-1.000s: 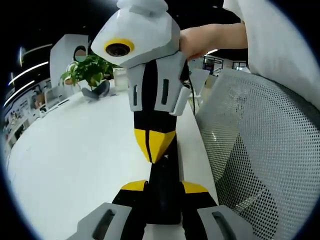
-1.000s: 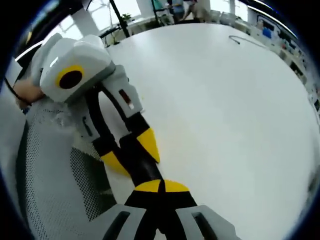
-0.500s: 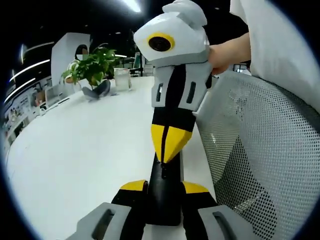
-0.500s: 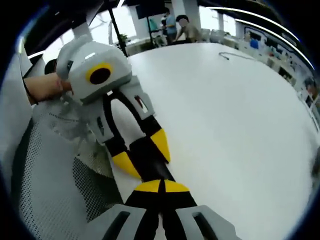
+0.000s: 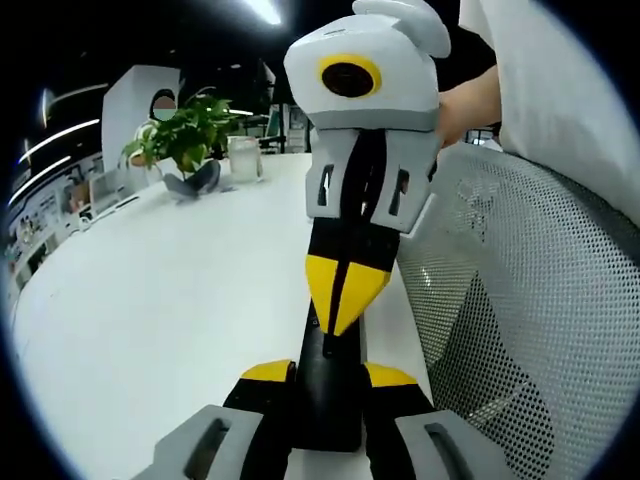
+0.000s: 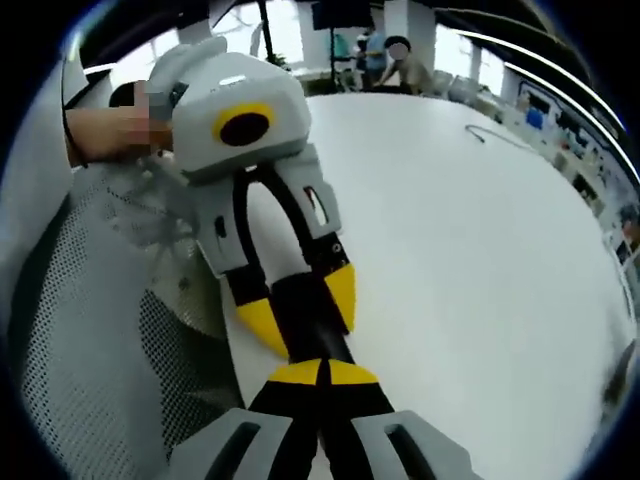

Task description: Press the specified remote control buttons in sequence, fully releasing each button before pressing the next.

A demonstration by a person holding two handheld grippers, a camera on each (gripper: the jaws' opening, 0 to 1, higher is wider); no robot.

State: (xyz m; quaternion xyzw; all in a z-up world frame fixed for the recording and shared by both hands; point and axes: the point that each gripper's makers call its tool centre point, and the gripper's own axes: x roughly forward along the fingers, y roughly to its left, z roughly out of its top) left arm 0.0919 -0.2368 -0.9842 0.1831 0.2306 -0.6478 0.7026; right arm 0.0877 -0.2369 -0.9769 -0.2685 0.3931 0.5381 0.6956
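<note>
The left gripper (image 5: 325,385) holds a slim black bar-shaped remote control (image 5: 330,385) clamped between its yellow-tipped fingers, the remote running forward from the finger gap over the edge of the smooth white round table (image 5: 170,300). The right gripper (image 5: 345,305) comes in from ahead with its fingers drawn together to a point, and that point sits on the remote's upper face just beyond the left fingers. In the right gripper view the right gripper (image 6: 322,372) again shows its fingers closed with nothing between them, resting on the dark remote (image 6: 308,325), which the left gripper (image 6: 298,310) grasps by its sides. The step in hand looks like a button press, though the buttons themselves are too dark to make out. To do it well, the left fingers should keep the remote level and steady, while the right tip pushes straight down on one key only, then lifts fully clear before shifting to the next. The remote looks hard and glossy, so a slanted push could slip. Beside the fingers stands a grey mesh chair back (image 5: 510,320), perforated and springy-looking.
</note>
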